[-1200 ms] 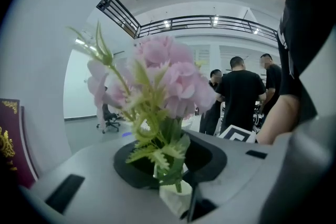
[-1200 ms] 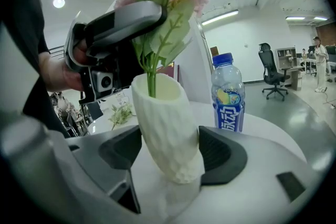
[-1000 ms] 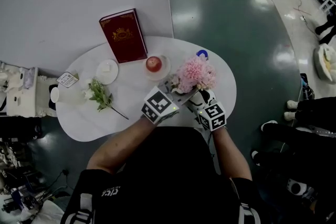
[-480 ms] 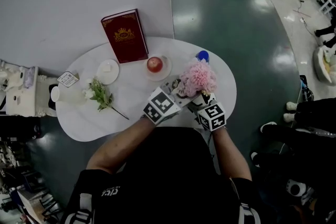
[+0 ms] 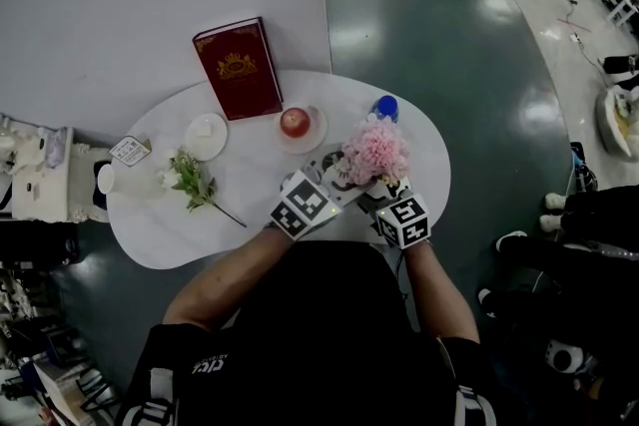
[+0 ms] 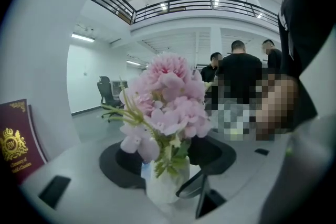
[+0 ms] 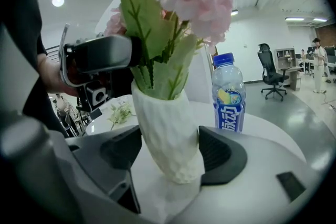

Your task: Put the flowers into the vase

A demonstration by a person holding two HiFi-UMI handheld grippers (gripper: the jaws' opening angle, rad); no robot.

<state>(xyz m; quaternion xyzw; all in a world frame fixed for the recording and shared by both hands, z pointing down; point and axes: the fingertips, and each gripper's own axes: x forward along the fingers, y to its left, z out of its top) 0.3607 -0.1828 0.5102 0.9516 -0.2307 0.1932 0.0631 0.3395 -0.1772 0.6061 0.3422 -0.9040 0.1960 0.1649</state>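
Hiding the vase [image 7: 169,131] overhead, flowers [image 5: 375,153] expose it close-up.

On the white oval worktop [image 5: 170,239], a red apple [image 5: 293,122] on a small saucer [image 5: 316,127] sits just ahead of the left gripper [image 5: 332,177] and slightly to its left. A dark red book [image 5: 238,67] with gold ornament lies farther off in the same direction. A white dish [image 5: 205,135] and a printed card [image 5: 129,151] lie well away to that gripper's left, while a blue-capped plastic bottle [image 5: 385,106] stands upright near the right gripper [image 5: 377,193], straight beyond its jaws.
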